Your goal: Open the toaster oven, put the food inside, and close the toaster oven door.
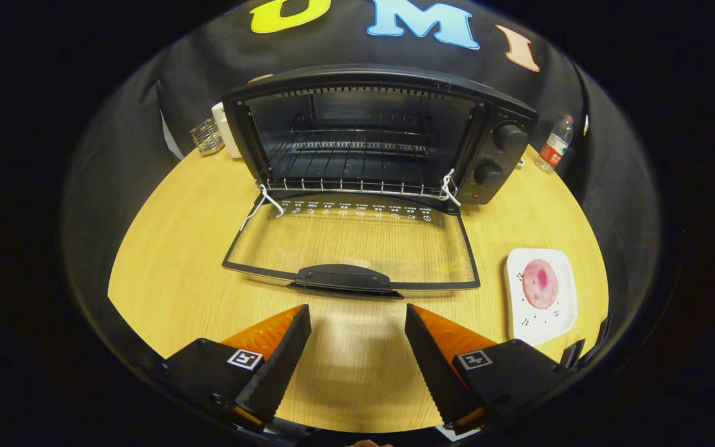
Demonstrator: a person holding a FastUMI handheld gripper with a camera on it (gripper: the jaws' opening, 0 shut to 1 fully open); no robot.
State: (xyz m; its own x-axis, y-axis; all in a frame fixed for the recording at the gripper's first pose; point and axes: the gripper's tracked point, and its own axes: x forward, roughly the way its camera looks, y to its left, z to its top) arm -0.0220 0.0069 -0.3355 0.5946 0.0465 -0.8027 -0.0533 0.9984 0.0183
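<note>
Toaster oven (382, 133) is seen standing at the far side of a round wooden table (171, 248), against the booth's dark cloth wall. Its glass door (351, 245) is folded fully down and laid flat on the tabletop, with the door handle (344, 277) turned toward the gripper (357, 326). A wire rack (351, 185) is seen at the mouth of the cavity, and two knobs (499, 154) are set on the right-hand panel. The gripper's fingers are spread wide apart with nothing held between them; the handle is found just ahead of them. A white plate (540, 323) carrying a round pink piece of food (540, 284) is placed to the right of the door. A plastic bottle (555, 144) is stood beyond the oven's right side.
</note>
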